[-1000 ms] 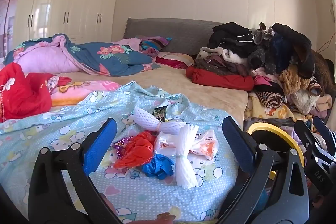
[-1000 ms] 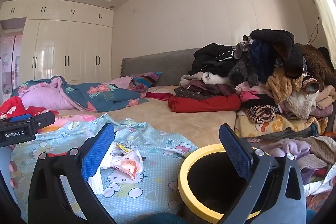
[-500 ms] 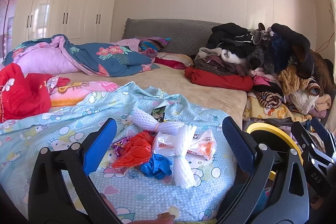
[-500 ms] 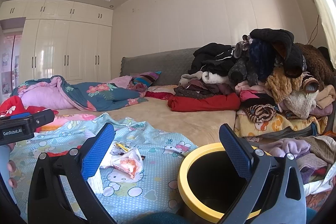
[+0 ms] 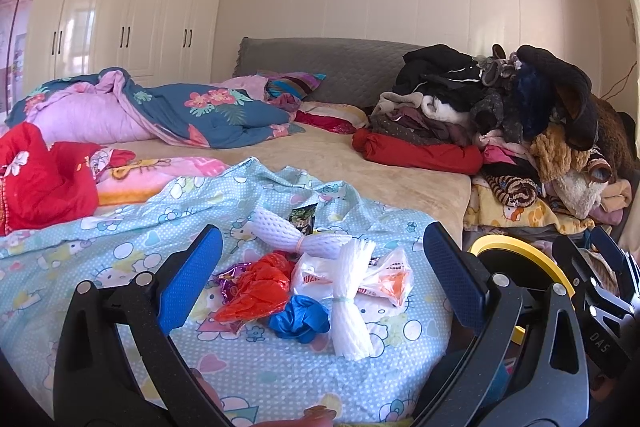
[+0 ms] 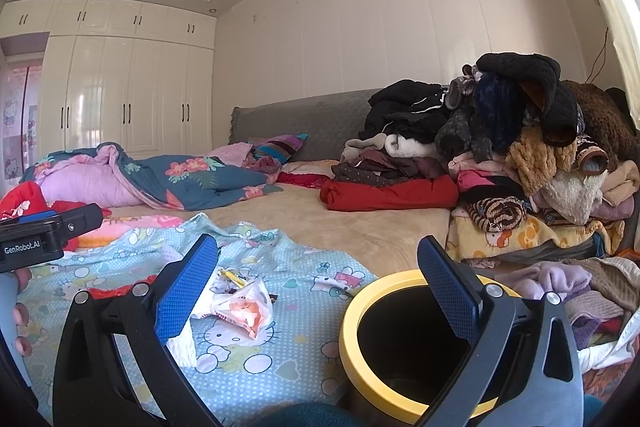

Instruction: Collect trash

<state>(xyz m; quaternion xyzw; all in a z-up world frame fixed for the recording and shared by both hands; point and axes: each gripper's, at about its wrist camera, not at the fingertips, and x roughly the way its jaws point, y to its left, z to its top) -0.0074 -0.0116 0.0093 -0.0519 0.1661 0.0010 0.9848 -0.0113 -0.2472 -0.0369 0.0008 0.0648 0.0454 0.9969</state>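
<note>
Left wrist view: left gripper (image 5: 320,263), jaws wide and empty, faces the trash pile (image 5: 316,287) on the bed (image 5: 360,167); light, crinkly, best pinched at bunched folds. Right gripper (image 6: 316,291) likewise wide.

The left gripper (image 5: 320,267) is held low and level, its blue-padded fingers (image 5: 188,279) spread wide with nothing between them. The right gripper (image 6: 316,279) sits to its right at a similar height, jaws equally wide and empty. The person's fingertips (image 6: 20,315) show at the near left edge of the right wrist view.
</note>
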